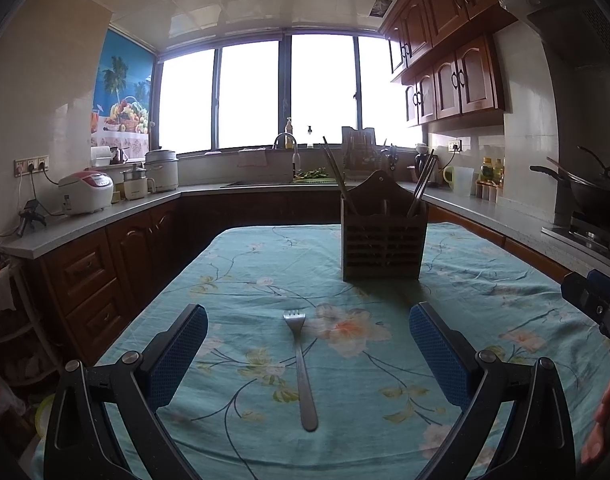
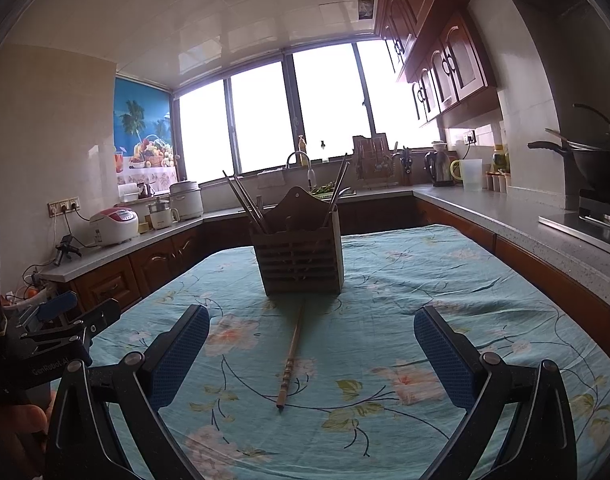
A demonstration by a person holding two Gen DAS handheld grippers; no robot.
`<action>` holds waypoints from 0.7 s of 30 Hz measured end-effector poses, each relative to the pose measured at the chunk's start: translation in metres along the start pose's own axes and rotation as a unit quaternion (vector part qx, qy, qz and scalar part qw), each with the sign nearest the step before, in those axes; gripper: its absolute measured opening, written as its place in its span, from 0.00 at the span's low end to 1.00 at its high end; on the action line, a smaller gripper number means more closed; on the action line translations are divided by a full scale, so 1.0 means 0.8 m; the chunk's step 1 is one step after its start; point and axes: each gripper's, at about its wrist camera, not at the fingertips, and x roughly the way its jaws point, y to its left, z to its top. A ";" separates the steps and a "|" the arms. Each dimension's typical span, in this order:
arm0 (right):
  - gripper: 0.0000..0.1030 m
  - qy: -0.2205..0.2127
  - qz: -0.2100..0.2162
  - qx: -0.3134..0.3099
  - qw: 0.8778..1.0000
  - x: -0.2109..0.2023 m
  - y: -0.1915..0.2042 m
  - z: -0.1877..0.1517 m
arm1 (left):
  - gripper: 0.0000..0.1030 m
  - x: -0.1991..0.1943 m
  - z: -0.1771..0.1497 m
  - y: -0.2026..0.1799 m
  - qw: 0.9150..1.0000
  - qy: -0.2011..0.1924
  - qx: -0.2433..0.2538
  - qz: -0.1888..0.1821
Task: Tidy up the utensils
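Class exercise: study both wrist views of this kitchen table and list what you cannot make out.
- Left wrist view: lower parts of the utensils inside the wooden holder, hidden by its slatted wall.
- Right wrist view: the chopstick tip, lost in the holder's shadow.
- Both views: outdoors, washed out by window glare.

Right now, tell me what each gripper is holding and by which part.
Nothing is held. The left gripper is open above the fork, which lies on the tablecloth. The right gripper is open over the chopstick, also lying flat.

Home kitchen: wooden cabinets (image 1: 457, 80), rice cooker (image 1: 87, 192), stove wok (image 1: 589, 192).
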 end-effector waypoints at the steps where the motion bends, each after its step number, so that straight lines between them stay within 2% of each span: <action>1: 1.00 0.000 0.000 0.000 1.000 0.000 0.000 0.000 | 0.99 0.000 0.000 0.000 1.000 0.001 0.000 -0.001; 21: 1.00 0.013 -0.002 0.006 1.000 0.007 -0.005 0.001 | 0.99 0.006 0.004 -0.005 1.000 0.008 -0.008 -0.011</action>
